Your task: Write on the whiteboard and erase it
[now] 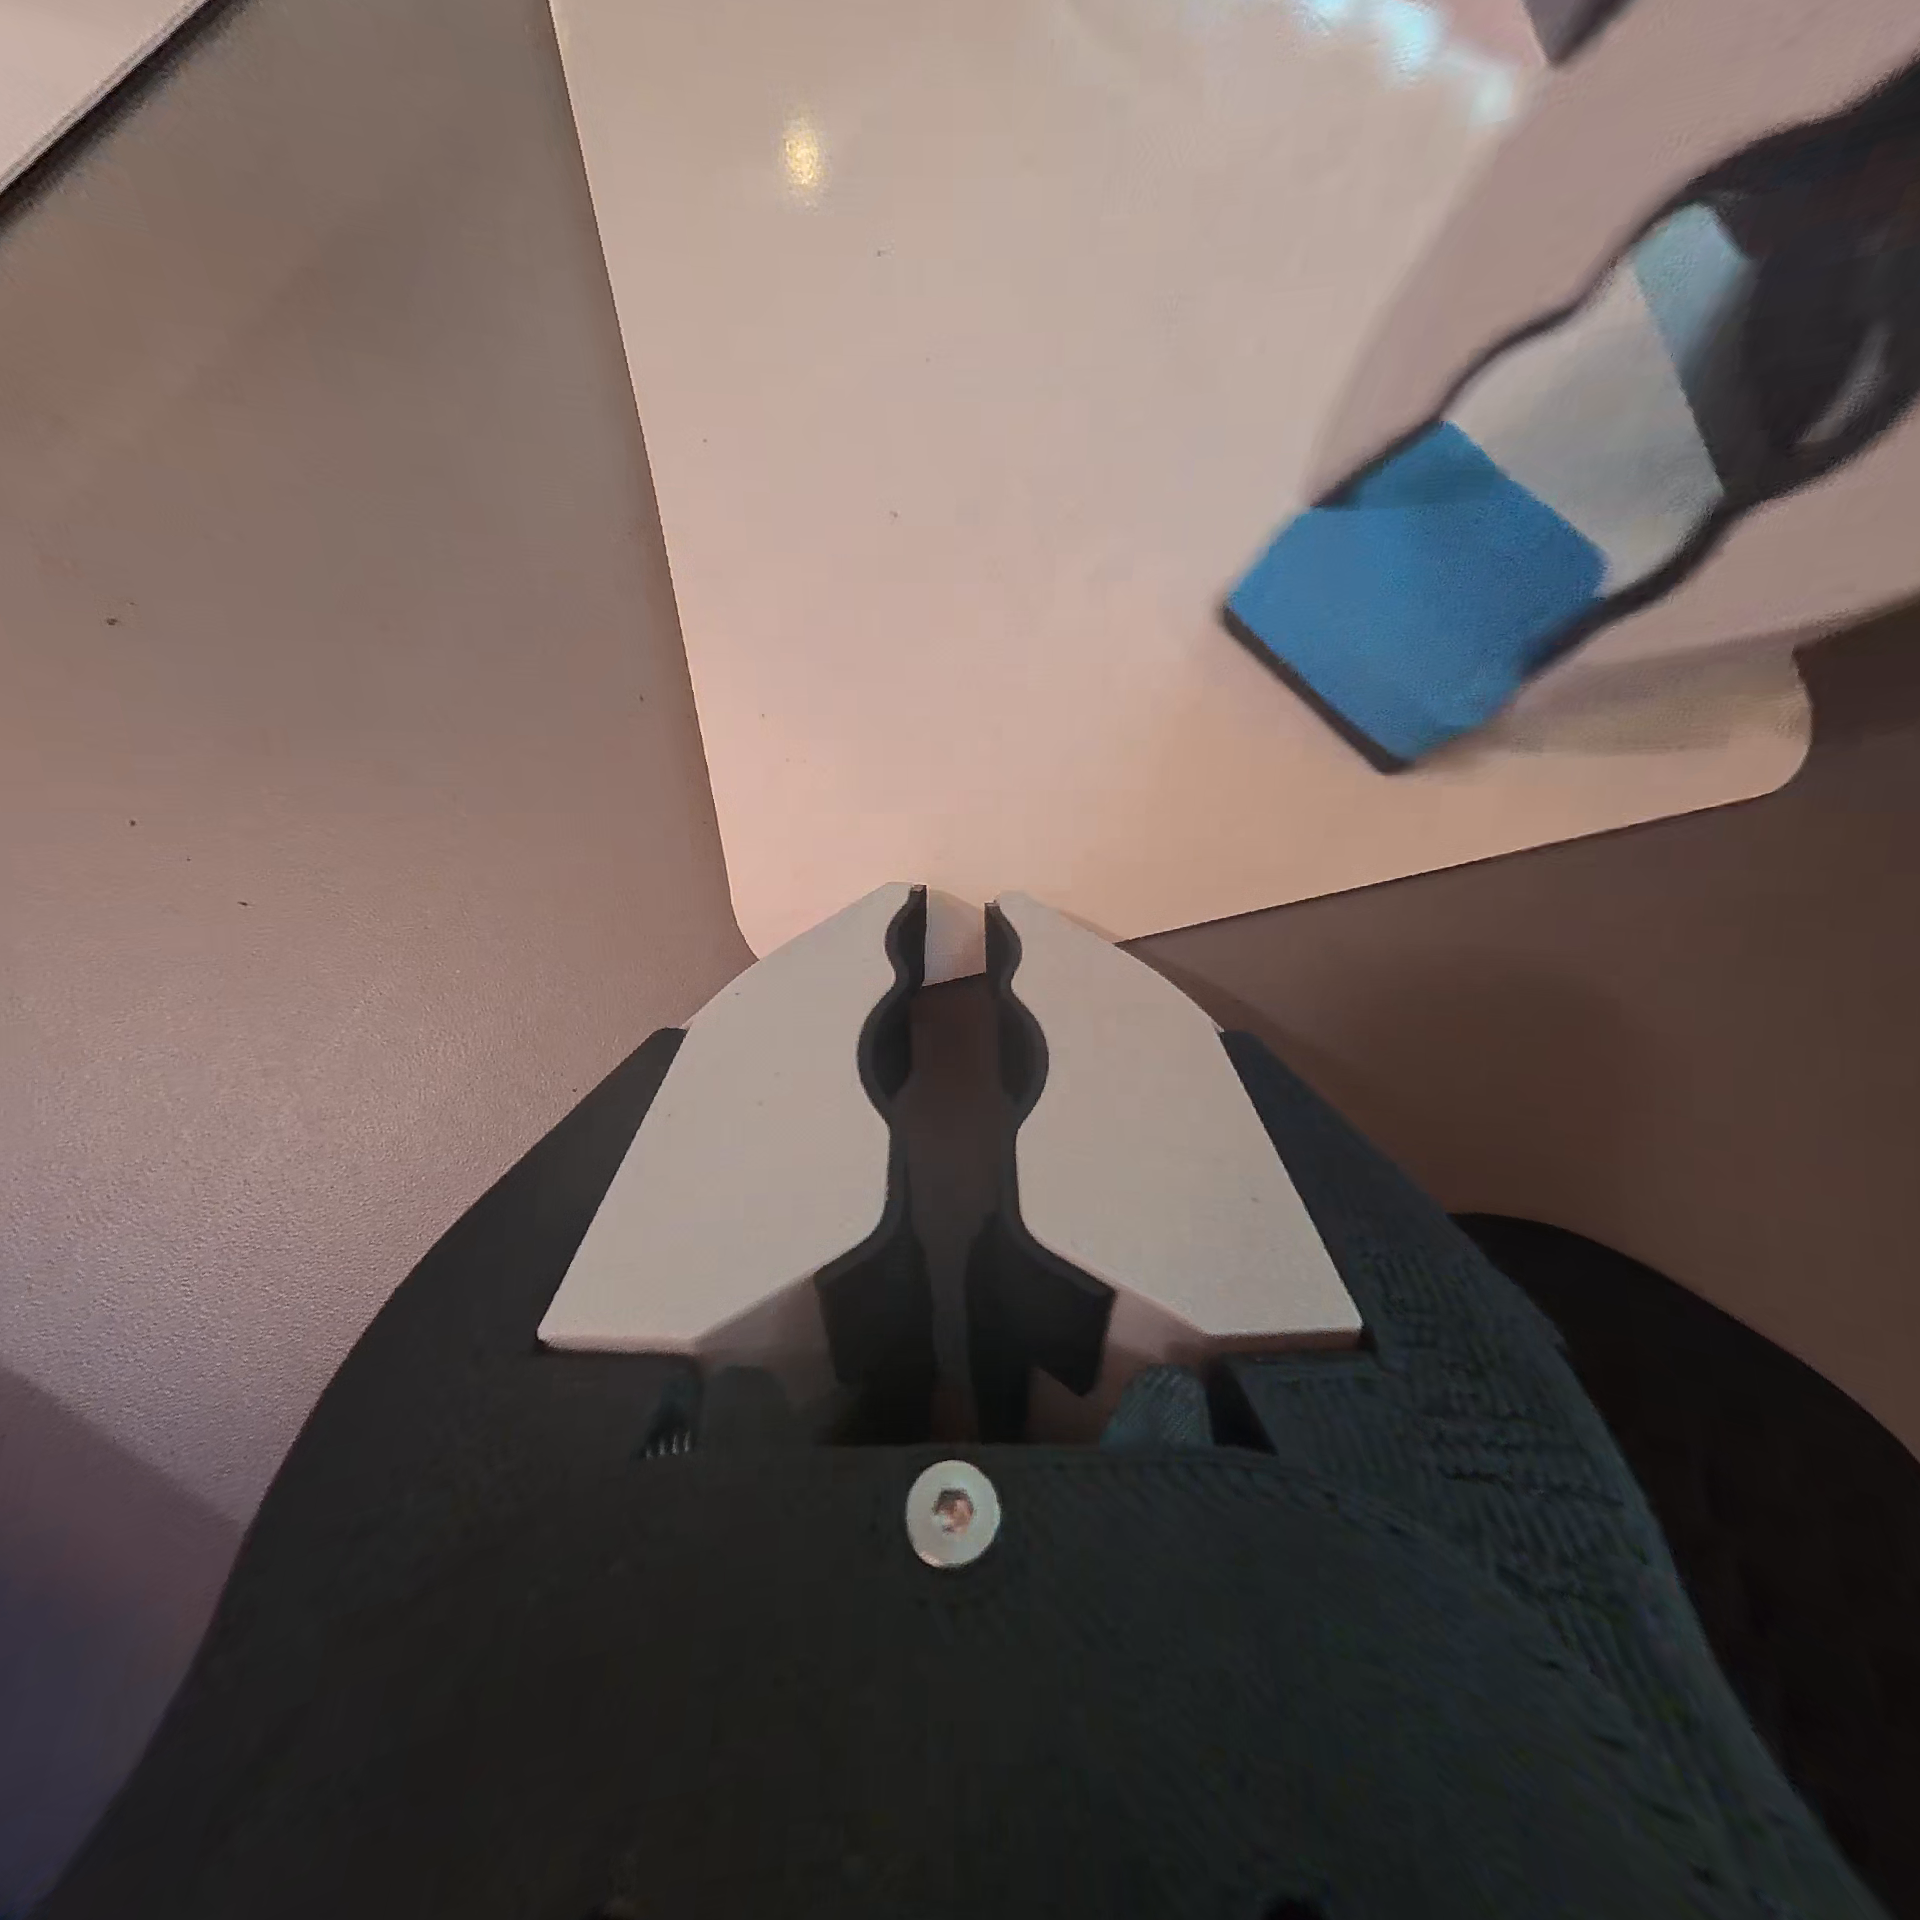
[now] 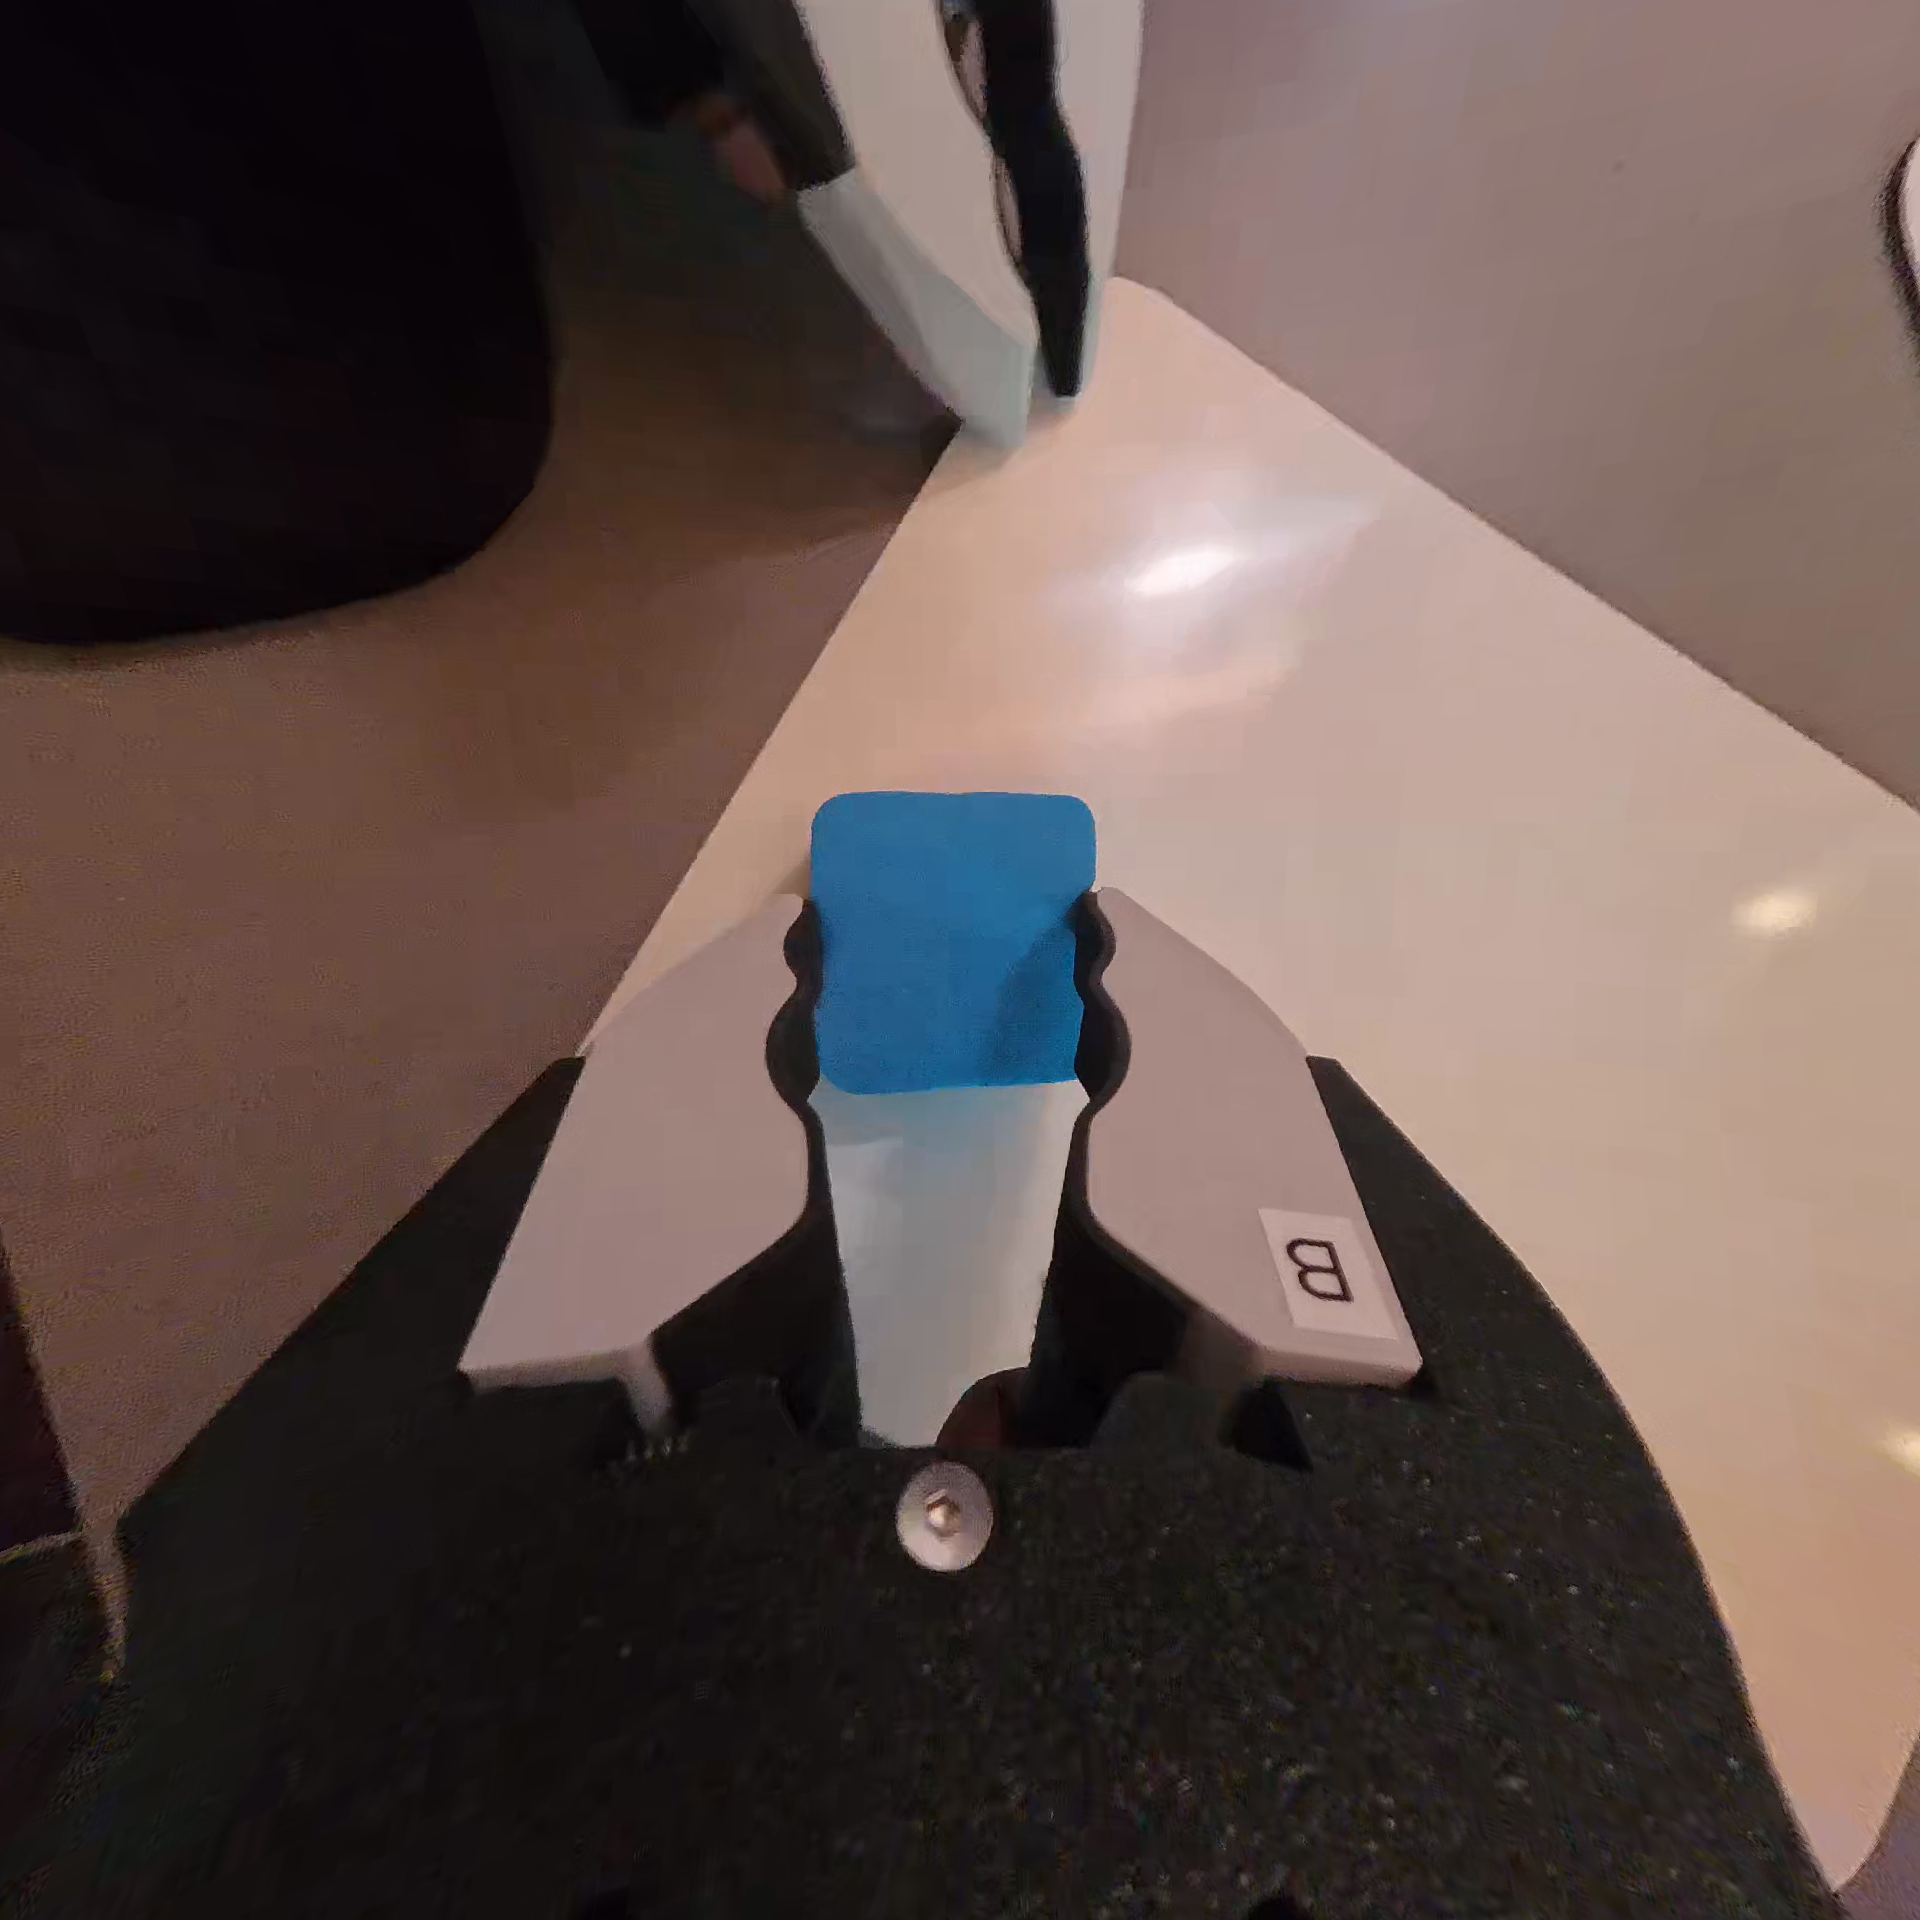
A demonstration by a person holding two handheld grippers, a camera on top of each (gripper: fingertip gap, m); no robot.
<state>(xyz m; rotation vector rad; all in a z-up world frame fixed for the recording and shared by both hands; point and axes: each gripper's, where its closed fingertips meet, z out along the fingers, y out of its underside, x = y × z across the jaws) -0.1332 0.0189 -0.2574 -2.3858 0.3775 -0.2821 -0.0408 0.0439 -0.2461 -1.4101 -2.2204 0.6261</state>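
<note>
- We see the left gripper (image 1: 953, 940) low over the table (image 1: 312, 623), pointing at the near corner of the whiteboard (image 1: 987, 468). Tips sit at that corner; the board's edge shows in the narrow slot between them.
- Left jaws nearly together, only a slim gap. We can't tell if they pinch the corner or just rest at it.
- Right gripper (image 2: 945, 945) is angled down over the board (image 2: 1351, 831), fingers fwd along its surface.
- Right jaws clamped on the eraser (image 2: 951, 940): blue felt pad, rounded corners, held by both side edges betw. the wavy black pads (image 2: 790, 997). About half the pad sticks out past the tips.
- From the left cam the eraser (image 1: 1418, 597) shows at right, blue face up, dark underside toward the board, over the board's right part near its edge. Right gripper (image 1: 1475, 520) comes in from upper right, motion-blurred.
- Contact w/ board: looks close or touching; we can't confirm.
- Board lies flat on the table, glossy, light glints on it. No marks seen on the visible part.
- White sticker (image 2: 1325, 1273) on the right finger of the right gripper.
- In the right cam, left gripper (image 2: 997, 312) appears far off at the board's far corner, blurred.
- Dark rounded shape (image 2: 260, 312) at upper left of right cam; unclear what.
</note>
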